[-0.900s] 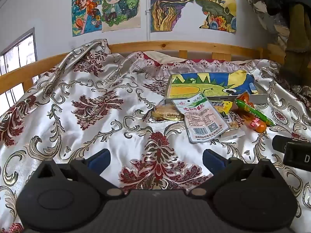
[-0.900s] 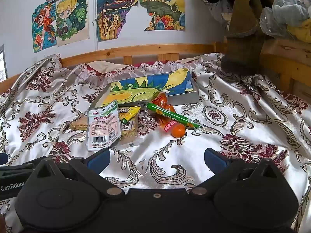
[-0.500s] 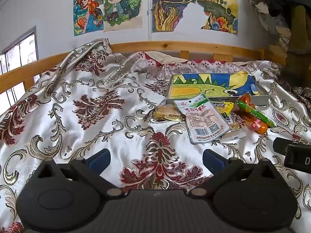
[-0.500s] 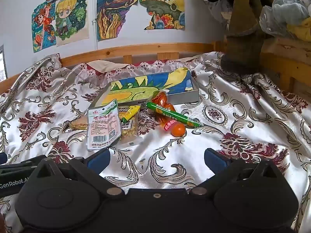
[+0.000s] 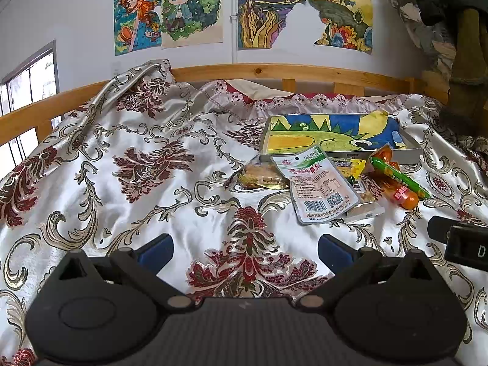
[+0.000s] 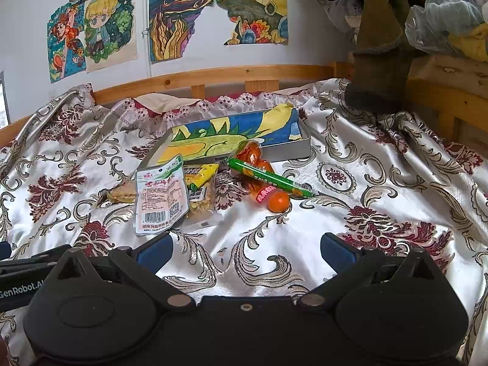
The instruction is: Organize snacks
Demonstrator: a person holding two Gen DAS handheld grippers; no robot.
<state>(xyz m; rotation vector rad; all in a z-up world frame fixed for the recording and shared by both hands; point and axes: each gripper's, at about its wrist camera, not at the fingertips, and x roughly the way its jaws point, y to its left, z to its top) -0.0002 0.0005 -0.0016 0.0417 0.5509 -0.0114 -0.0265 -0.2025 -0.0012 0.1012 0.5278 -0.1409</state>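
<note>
A pile of snacks lies on the satin bedspread in front of a shallow grey box (image 5: 408,152) (image 6: 292,149) lined with a dinosaur drawing. The pile holds a white pouch (image 5: 317,186) (image 6: 160,193), a brown cake in clear wrap (image 5: 262,177) (image 6: 122,193), a yellow packet (image 6: 202,175), a green sausage stick (image 5: 399,178) (image 6: 271,178) and an orange packet (image 5: 402,195) (image 6: 268,192). My left gripper (image 5: 245,248) is open and empty, short of the pile and to its left. My right gripper (image 6: 247,248) is open and empty, just short of the pile.
A wooden bed rail (image 5: 274,71) runs along the back under wall drawings. Clothes and a bag (image 6: 451,18) hang at the right over a wooden frame. The left gripper's body (image 6: 27,268) shows in the right wrist view, and the right gripper's body (image 5: 463,241) shows in the left wrist view.
Both grippers have eased slightly forward toward the snack pile. Both stay open and the snacks have not moved.
</note>
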